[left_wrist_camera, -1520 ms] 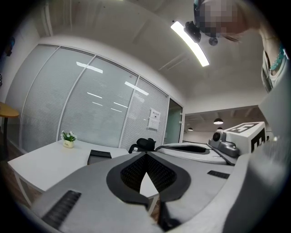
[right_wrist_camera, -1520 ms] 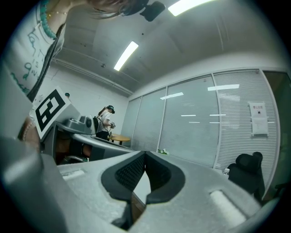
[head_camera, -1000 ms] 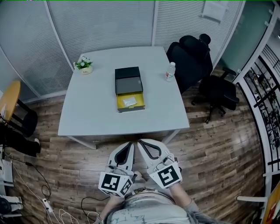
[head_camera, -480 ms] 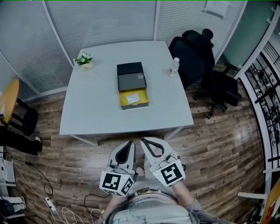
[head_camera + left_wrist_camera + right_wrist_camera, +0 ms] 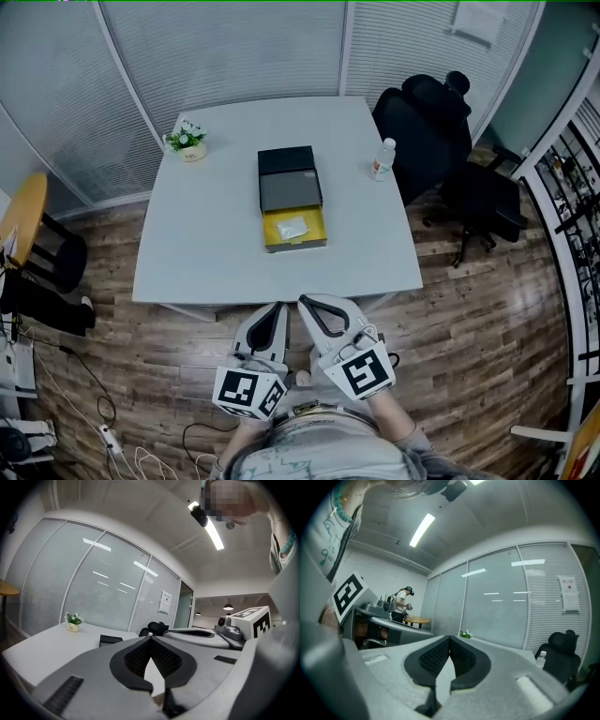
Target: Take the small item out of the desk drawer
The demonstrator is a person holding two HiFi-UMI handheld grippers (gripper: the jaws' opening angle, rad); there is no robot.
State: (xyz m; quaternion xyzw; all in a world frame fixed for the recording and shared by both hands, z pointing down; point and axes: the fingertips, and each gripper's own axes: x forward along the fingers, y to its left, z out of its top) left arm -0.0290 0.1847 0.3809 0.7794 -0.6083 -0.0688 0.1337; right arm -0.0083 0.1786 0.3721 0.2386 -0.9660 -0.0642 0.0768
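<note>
The small item [image 5: 292, 227], a pale flat packet, lies in the yellow drawer [image 5: 317, 223]. The drawer is pulled out of the black desk drawer unit [image 5: 290, 176] towards the near edge of the white table [image 5: 206, 234]. The unit sits around the middle of the table, so the drawer's open top faces the person and the packet lies uncovered, ready to be lifted out from above.

The left gripper [image 5: 277, 307] and the right gripper [image 5: 303, 303] are held side by side in front of the person's body, over the wooden floor [image 5: 469, 309] just short of the table's near edge. Each gripper view shows its jaws closed tip to tip with nothing between them. They point roughly level towards the table and are well apart from the drawer, which suggests the approach is under way and the reach has not begun. Whichever gripper takes the packet will need to open first.

A small potted plant [image 5: 190, 141] stands at the far left corner of the table and a water bottle [image 5: 382, 159] near its right edge, both well clear of the drawer. Black office chairs [image 5: 427, 122] crowd the far right corner, and a stool [image 5: 56, 262] stands off to the left. Nothing lies between the grippers and the drawer except the near strip of tabletop.
</note>
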